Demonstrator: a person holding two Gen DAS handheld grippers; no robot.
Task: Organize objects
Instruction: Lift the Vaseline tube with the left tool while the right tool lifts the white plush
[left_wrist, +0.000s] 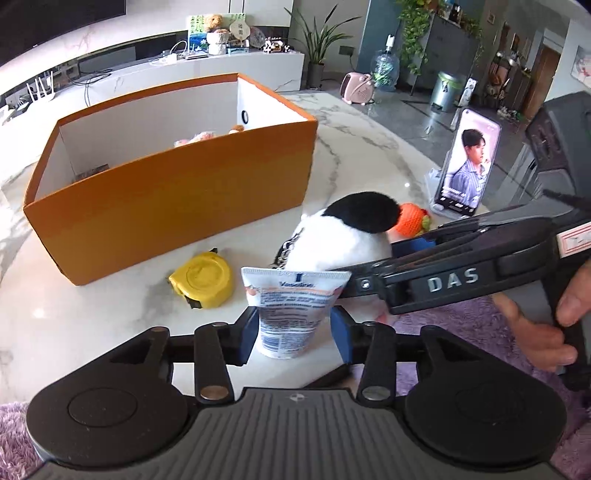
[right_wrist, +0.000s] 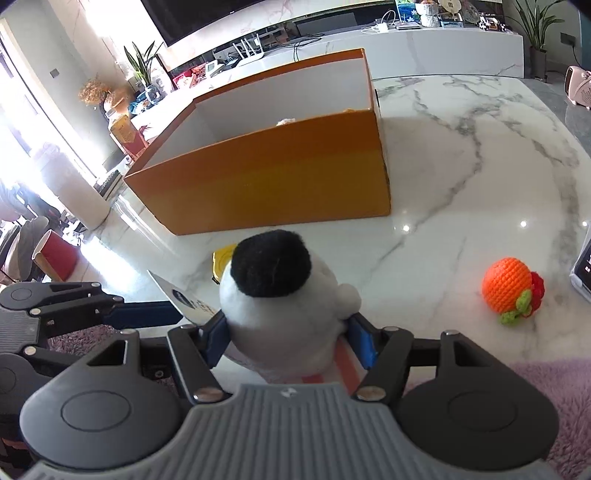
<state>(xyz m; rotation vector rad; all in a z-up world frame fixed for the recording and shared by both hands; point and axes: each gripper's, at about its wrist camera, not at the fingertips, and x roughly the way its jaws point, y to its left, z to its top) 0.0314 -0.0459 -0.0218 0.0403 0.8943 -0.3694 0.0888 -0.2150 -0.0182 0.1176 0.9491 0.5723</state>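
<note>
1. left claw (left_wrist: 294, 334) points steeply down over the table edge, its blue pads (left_wrist: 248, 334) closed on the sides of a tube (left_wrist: 291, 310); the tube stands upright between them, crimped end up, above the marble.
2. right claw (right_wrist: 289, 341) also tilts down, reaching in from the right in the left view; its blue pads (right_wrist: 364, 341) press the flanks of a plush (right_wrist: 284, 295), which is held just beside the tube.
3. a hand (left_wrist: 535, 328) wraps the right claw's black handle, fingers curled round it.
4. tube: soft squeezable plastic, white with blue print and an orange band, flat sealed top.
5. plush: round, fuzzy, white body with a black patch on top and a small white nub at one side.
6. box (left_wrist: 173, 206): orange cardboard, white inside, rectangular, open top, standing on the table (right_wrist: 461, 192) beyond both claws; soft things peek over its rim.
7. tape measure (left_wrist: 203, 282): yellow, glossy, rounded case, lying between box and tube.
8. crochet ball (right_wrist: 511, 290): orange knit, green and red trim, apart on the glossy veined marble.
9. phone (left_wrist: 467, 164): propped upright on a stand, screen lit.
</note>
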